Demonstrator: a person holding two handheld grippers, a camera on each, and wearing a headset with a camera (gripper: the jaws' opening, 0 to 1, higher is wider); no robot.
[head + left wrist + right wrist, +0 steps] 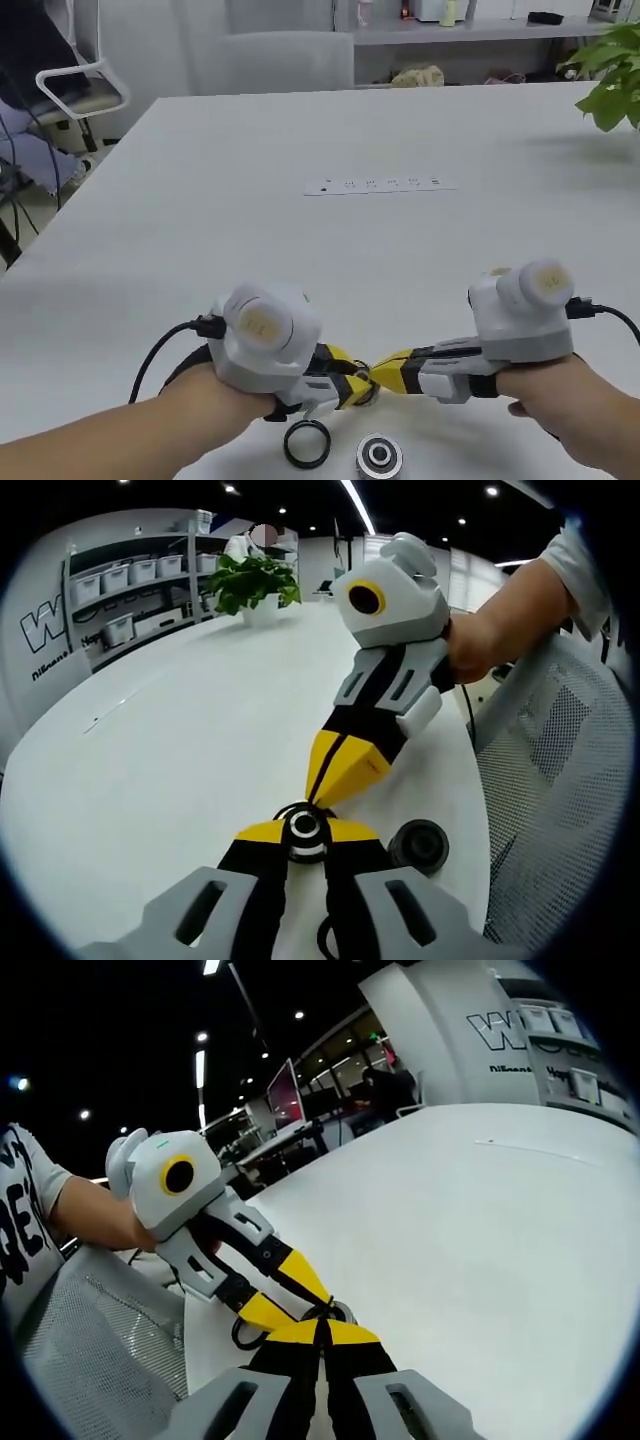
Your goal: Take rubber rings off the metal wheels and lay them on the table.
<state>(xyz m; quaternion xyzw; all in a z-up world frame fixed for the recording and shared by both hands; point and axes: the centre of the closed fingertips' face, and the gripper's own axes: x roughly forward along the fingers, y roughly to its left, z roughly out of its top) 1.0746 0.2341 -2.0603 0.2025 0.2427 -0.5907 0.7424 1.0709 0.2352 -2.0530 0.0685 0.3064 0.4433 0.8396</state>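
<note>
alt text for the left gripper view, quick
The left gripper clamps a metal wheel between its yellow-tipped jaws, while the right gripper, reaching in from above, pinches what looks like the wheel's black rubber ring. A second wheel sits beside them on the white table.

White table [300, 250], outlet strip [380, 184] near its middle, leafy plant [610, 70] far right, chair [80, 85] far left

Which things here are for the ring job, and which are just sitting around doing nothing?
For the job: left gripper, the wheel it holds, right gripper, loose ring, second wheel, table.

Just lying about: plant, power strip, chair, shelf.
</note>
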